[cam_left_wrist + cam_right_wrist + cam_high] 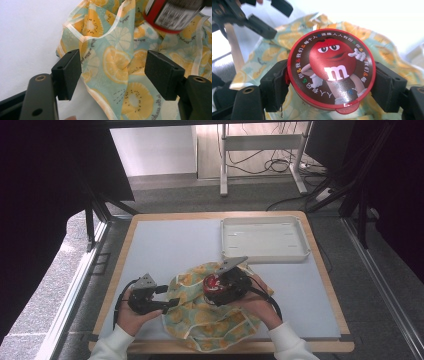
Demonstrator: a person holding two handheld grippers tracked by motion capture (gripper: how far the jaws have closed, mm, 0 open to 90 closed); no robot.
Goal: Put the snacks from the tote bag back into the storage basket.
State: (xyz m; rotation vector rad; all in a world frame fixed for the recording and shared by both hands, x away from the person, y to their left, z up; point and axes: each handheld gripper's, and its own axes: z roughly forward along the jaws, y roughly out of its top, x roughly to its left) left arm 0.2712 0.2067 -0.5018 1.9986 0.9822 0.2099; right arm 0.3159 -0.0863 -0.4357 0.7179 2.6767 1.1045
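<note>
Right gripper view shows the round red-rimmed candy tin with a brown lid and red cartoon figure [331,72] pinched between the right gripper's [331,86] two black pads, one pressed on each side of its rim, lifted above the green cloth printed with yellow citrus slices [274,52]. In the high view the tin [213,283] sits at that gripper's [220,287] tips, over the cloth [210,320]. The left gripper [113,72] stands spread wide, a bunched fold of cloth [117,65] between its pads, neither pressing it. Beyond the fingers, a white rectangular plastic tray [264,252] rests on the pale table [165,245].
</note>
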